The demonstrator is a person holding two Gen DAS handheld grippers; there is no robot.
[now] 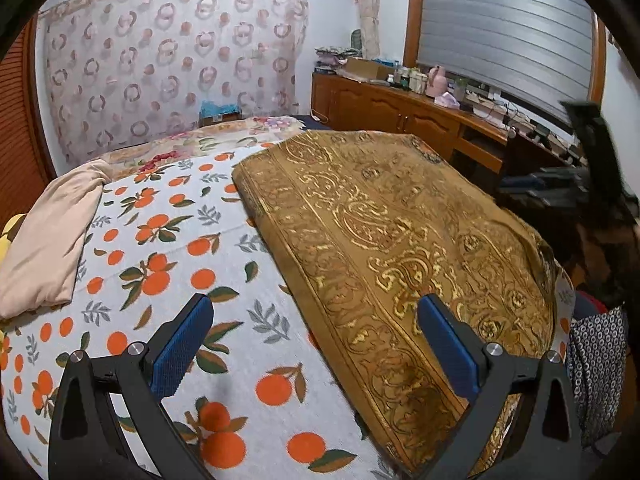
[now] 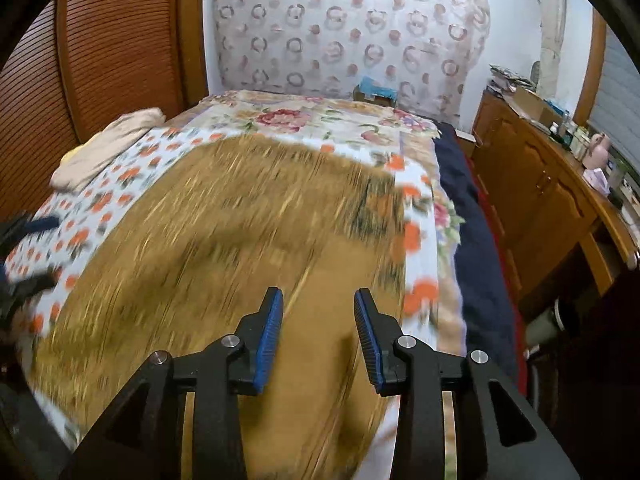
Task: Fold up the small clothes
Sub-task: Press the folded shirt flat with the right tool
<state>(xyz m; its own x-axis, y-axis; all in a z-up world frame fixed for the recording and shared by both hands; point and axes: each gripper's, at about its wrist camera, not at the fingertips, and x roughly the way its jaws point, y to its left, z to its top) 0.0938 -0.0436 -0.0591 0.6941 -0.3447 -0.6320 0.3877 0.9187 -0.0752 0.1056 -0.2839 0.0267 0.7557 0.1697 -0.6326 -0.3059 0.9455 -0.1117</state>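
Both grippers hang empty over the gold cloth on the bed.

The left gripper (image 1: pixel 316 312) stands wide apart, the right gripper (image 2: pixel 318 304) partly apart, nothing between. The gold patterned cloth (image 1: pixel 400 232) lies folded on the orange-print bedsheet (image 1: pixel 180 240); it looks soft, light, probably slippery, so take a corner or hem.

My left wrist camera looks forward and downward along its fingers (image 1: pixel 200 332) from close above the bed (image 1: pixel 224 264), facing the patterned curtain (image 1: pixel 172 60) and the wooden cabinet (image 1: pixel 400 116). My right wrist camera sits equally close, tilted down along its fingers (image 2: pixel 272 328), facing the same curtain (image 2: pixel 352 28); its picture is motion-blurred. Both views share the golden brocade cloth (image 1: pixel 400 232) (image 2: pixel 224 216), the orange-print bedsheet (image 1: pixel 168 240) (image 2: pixel 100 196) and the cabinet (image 2: pixel 532 176).
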